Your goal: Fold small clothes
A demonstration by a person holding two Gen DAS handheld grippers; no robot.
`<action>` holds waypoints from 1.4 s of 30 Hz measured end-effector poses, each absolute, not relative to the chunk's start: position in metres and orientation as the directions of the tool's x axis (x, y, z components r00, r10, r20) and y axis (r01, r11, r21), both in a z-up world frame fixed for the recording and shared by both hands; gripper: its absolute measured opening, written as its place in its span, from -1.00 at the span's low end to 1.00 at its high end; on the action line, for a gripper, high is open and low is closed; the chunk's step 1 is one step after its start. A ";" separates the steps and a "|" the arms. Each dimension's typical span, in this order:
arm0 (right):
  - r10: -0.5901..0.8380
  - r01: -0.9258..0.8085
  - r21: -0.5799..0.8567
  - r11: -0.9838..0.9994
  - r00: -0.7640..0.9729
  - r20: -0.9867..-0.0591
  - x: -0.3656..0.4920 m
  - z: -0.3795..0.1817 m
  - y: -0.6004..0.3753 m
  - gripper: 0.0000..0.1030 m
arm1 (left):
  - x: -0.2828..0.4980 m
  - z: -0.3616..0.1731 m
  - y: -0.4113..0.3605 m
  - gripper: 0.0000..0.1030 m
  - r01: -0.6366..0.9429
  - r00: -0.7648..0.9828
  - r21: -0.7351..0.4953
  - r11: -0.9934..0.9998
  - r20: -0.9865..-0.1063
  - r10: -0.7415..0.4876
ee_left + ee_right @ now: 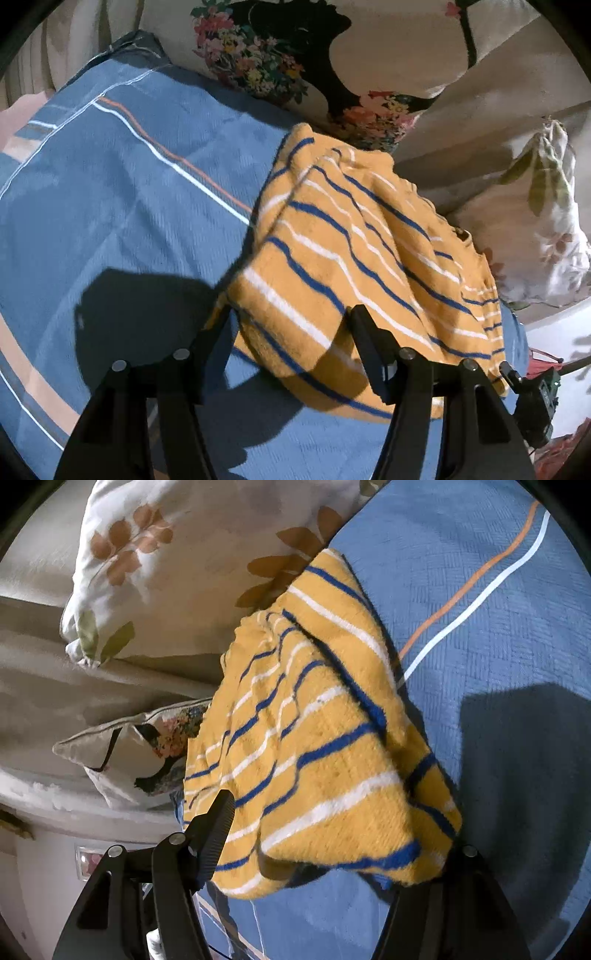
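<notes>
A small yellow knit garment (354,251) with blue and white stripes lies bunched and partly folded on a blue bedspread (122,192). My left gripper (291,317) is open, its two black fingers straddling the garment's near corner, which hangs between them. In the right wrist view the same garment (317,738) drapes over the near end. My right gripper (332,823) is open; its left finger (218,827) shows beside the cloth, the right finger is hidden under the garment's edge.
A floral cushion (280,62) and a leaf-print pillow (543,221) lie behind the garment against beige bedding. The same pillow (177,554) and cushion (147,749) show in the right wrist view. The bedspread (498,664) stretches away with orange and white stripes.
</notes>
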State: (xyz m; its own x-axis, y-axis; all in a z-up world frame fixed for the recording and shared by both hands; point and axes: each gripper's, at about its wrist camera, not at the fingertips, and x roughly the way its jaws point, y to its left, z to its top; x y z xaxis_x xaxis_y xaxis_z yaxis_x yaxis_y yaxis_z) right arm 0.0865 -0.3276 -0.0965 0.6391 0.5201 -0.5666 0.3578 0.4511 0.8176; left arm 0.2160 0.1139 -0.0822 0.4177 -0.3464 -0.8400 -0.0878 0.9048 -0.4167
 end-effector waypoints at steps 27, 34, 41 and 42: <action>0.515 0.346 0.804 0.484 0.631 -0.581 0.055 -0.066 -0.335 -0.79 | 0.180 -0.054 0.134 -0.72 -0.127 0.409 -0.571 0.811 -0.775 -0.481; 0.533 0.336 0.814 0.473 0.626 -0.568 0.023 -0.058 -0.340 -0.79 | 0.145 -0.052 0.134 -0.72 -0.127 0.391 -0.577 0.807 -0.777 -0.494; 0.535 0.368 0.783 0.503 0.579 -0.615 -0.007 -0.077 -0.332 -0.71 | 0.111 -0.065 0.140 -0.70 -0.118 0.354 -0.512 0.851 -0.822 -0.446; 0.527 0.374 0.773 0.512 0.575 -0.626 -0.009 -0.079 -0.333 -0.67 | 0.108 -0.066 0.143 -0.69 -0.113 0.352 -0.513 0.851 -0.822 -0.448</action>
